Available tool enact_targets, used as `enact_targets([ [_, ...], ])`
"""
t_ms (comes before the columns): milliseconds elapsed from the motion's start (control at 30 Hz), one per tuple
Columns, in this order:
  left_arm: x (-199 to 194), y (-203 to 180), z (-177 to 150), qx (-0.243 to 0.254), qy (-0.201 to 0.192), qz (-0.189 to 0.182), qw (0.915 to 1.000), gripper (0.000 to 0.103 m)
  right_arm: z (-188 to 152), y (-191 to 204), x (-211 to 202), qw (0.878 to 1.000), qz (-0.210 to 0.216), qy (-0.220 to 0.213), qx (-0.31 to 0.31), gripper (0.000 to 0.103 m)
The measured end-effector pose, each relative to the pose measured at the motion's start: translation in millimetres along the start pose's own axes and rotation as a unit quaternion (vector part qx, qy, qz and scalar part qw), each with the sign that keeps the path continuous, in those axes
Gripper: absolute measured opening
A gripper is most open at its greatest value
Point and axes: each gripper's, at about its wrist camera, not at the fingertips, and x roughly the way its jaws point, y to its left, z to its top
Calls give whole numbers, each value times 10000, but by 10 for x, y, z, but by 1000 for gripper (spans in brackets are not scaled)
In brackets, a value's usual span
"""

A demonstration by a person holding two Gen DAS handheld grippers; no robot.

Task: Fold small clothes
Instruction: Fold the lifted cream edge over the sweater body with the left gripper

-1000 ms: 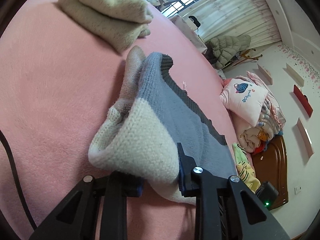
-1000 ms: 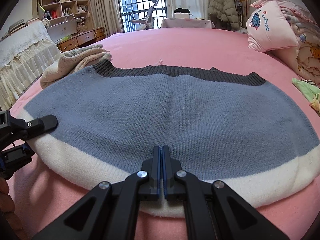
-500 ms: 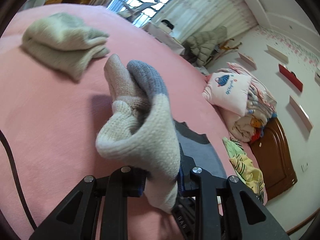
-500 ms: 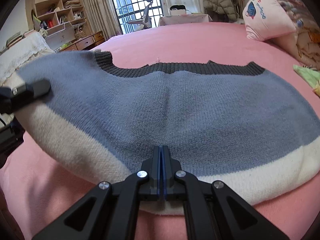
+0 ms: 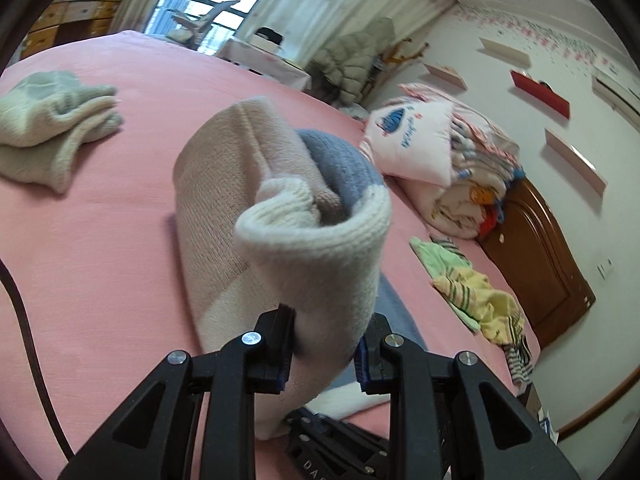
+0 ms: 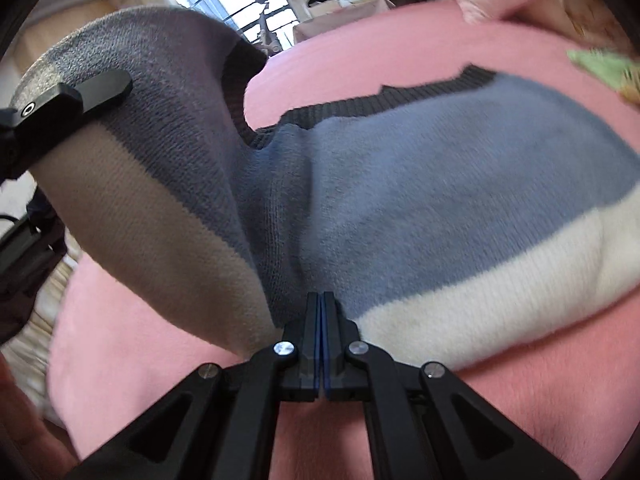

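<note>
A knitted sweater point(image 6: 440, 184) in blue-grey with a cream band and dark ribbed edge lies on the pink bed point(image 6: 160, 340). My left gripper point(image 5: 326, 332) is shut on the sweater's point(image 5: 312, 248) cream end and holds it up off the bed, so the cloth curls over above the fingers. In the right wrist view that lifted end hangs at the upper left with a left gripper finger point(image 6: 80, 96) across it. My right gripper point(image 6: 322, 300) is shut, its tips resting on the sweater's near edge where the raised part meets the flat part.
A folded pale green-beige garment point(image 5: 52, 136) lies on the bed at far left. A pink pillow point(image 5: 412, 140) tops a bedding pile by the wooden headboard point(image 5: 552, 280). Loose green and yellow clothes point(image 5: 476, 292) lie near it. A dark cable point(image 5: 24, 320) runs along the left.
The left gripper has lifted the sweater's end off the bed and carried it up and toward the middle. The right gripper stayed shut at the near edge and rolled a little.
</note>
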Motion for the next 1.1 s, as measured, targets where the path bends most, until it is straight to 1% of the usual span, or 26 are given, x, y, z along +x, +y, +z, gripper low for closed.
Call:
enact_targets([
  [133, 201, -206, -11, 127, 202, -178, 9996, 23, -43, -189, -78, 9977, 337, 75, 589, 0],
  [300, 536, -458, -90, 252, 587, -386, 9972, 23, -102, -342, -165, 9952, 409, 166, 872, 0],
  [333, 596, -510, -111, 257, 651, -442, 9966, 23, -111, -434, -184, 9927, 537, 226, 1056, 0],
  [400, 714, -603, -150, 310, 844, -513, 9946, 23, -119, -514, -237, 9907, 608, 267, 1185, 0],
  [433, 752, -637, -170, 331, 901, -523, 9940, 23, -122, -554, -301, 9906, 562, 259, 1221, 0],
  [500, 850, -713, -218, 409, 1036, -506, 9925, 23, -133, -601, -409, 9932, 83, 234, 1136, 1],
  [567, 957, -775, -265, 418, 1181, -499, 9909, 23, -145, -701, -523, 9933, -62, 224, 1130, 1],
  [667, 1111, -807, -356, 293, 1385, -451, 9889, 23, -147, -812, -702, 9937, -391, 149, 1043, 1],
  [767, 1238, -843, -434, 264, 1479, -357, 9880, 23, -111, -853, -827, 9940, -741, 75, 803, 1],
  [833, 1304, -882, -499, 329, 1529, -252, 9874, 24, -63, -871, -888, 9936, -891, 2, 700, 1],
  [933, 1352, -967, -536, 405, 1498, -187, 9877, 30, 51, -908, -948, 9933, -922, -78, 689, 2],
  [967, 1357, -989, -535, 399, 1491, -187, 9878, 35, 110, -921, -969, 9933, -911, -130, 694, 2],
  [1000, 1359, -1003, -531, 383, 1488, -217, 9879, 38, 172, -926, -997, 9935, -890, -192, 683, 2],
  [1033, 1361, -1013, -529, 340, 1497, -269, 9878, 45, 219, -928, -1016, 9935, -890, -241, 666, 2],
  [1067, 1350, -1015, -523, 302, 1496, -302, 9878, 50, 292, -922, -1043, 9934, -904, -309, 635, 2],
  [1100, 1344, -1032, -518, 272, 1476, -318, 9882, 51, 345, -916, -1069, 9935, -891, -351, 619, 2],
])
